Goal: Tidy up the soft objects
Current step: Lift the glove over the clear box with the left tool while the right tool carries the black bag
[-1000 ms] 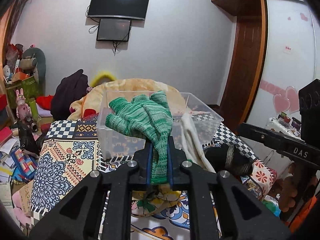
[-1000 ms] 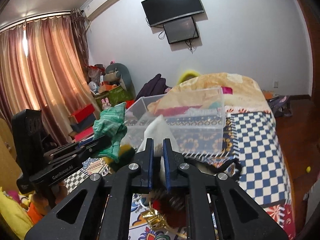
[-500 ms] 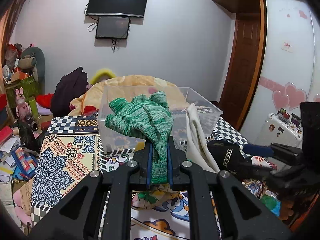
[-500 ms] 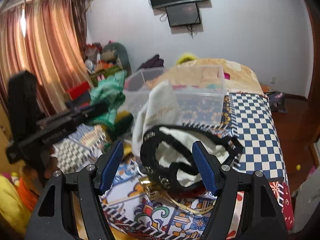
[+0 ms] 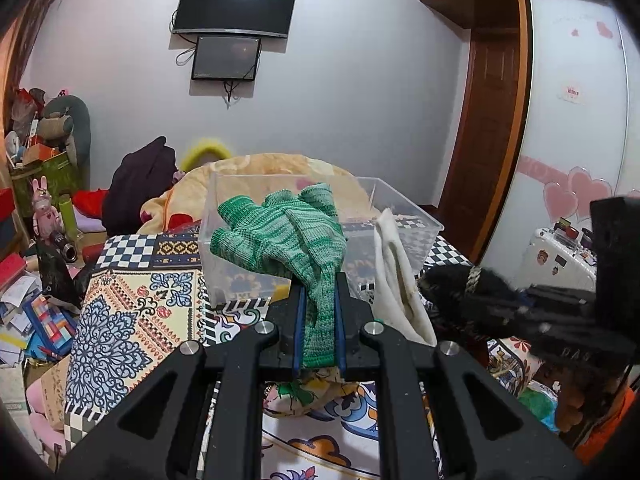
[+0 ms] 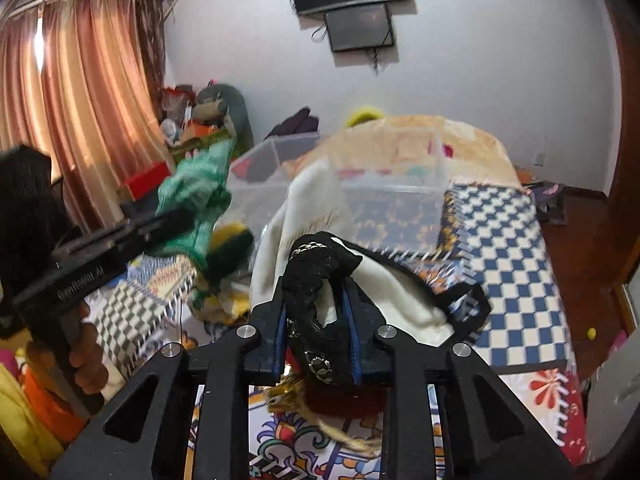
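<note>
L wrist view: left gripper (image 5: 319, 320) clamped on cuff of green knit glove (image 5: 288, 232); blue pads pinching the knit from both sides, glove fingers fanning up and fwd past the tips. Directly ahead of the tips, clear plastic bin (image 5: 404, 216) on patterned bedspread (image 5: 132, 304); glove body overlaps bin's near wall in frame, can't tell if touching. Just right of right finger, cream cloth (image 5: 394, 280) standing in a peak, near bin's front right corner. Further right, black furry item w/ chain (image 5: 460, 284) held at tip of right gripper (image 5: 516, 304), blurred, jaws not readable from this side. Beyond bin, orange blanket heap (image 5: 272, 166); on wall above, TV (image 5: 236, 6).

R wrist view: right gripper (image 6: 318, 312) closed onto black studded strap piece (image 6: 316, 304); fabric bunched between blue pads, rising above the tips. Behind and around the tips, cream cloth (image 6: 304, 216) draped, strap loop trailing to the right over it. Under the fingers, gold chain bit (image 6: 288, 394) on bedspread (image 6: 504, 240). Ahead of tips, clear plastic bin (image 6: 384, 184). Left of fingers, left gripper (image 6: 176, 220) w/ green knit glove (image 6: 196, 188) pinched at its tip, motion-blurred, near bin's left corner; hand (image 6: 86, 360) on its grip. Far left, curtains (image 6: 80, 92).
</note>
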Demonstrator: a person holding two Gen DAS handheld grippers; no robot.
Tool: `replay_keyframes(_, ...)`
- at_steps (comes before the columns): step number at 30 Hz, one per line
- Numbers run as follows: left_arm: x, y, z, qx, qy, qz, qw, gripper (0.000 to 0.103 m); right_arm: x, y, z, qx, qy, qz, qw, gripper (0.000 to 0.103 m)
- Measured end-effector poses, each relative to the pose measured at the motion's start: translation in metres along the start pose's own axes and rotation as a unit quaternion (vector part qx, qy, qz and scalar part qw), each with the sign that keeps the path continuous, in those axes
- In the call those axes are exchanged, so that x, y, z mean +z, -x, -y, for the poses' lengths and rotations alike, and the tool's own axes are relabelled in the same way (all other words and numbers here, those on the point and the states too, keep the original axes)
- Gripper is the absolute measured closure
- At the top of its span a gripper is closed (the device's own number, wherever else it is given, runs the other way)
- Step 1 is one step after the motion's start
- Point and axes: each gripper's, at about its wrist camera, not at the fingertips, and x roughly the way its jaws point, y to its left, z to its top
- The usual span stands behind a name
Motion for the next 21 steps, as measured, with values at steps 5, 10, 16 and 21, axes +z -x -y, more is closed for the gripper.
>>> replay_keyframes(5,0.013,0.003,-0.004,-0.009,0.01,0.006,0.9999,0.091,0.02,0.018,0.004,-0.018,-0.002,0.034,0.999,0.084)
replay_keyframes(10,0.032,0.007,-0.005,-0.004,-0.005,0.02,0.9998,0.091,0.047,0.029,0.004,-0.026,0.003,0.072,0.997,0.084)
replay_keyframes(16,0.054,0.004,-0.009,0.013,-0.018,0.054,0.9983,0.091,0.072,0.028,-0.001,-0.04,0.026,0.11,0.993,0.084)
replay_keyframes(21,0.071,-0.012,-0.016,0.013,-0.008,0.057,0.9983,0.091,0.089,0.012,-0.003,-0.042,0.032,0.131,0.99,0.084)
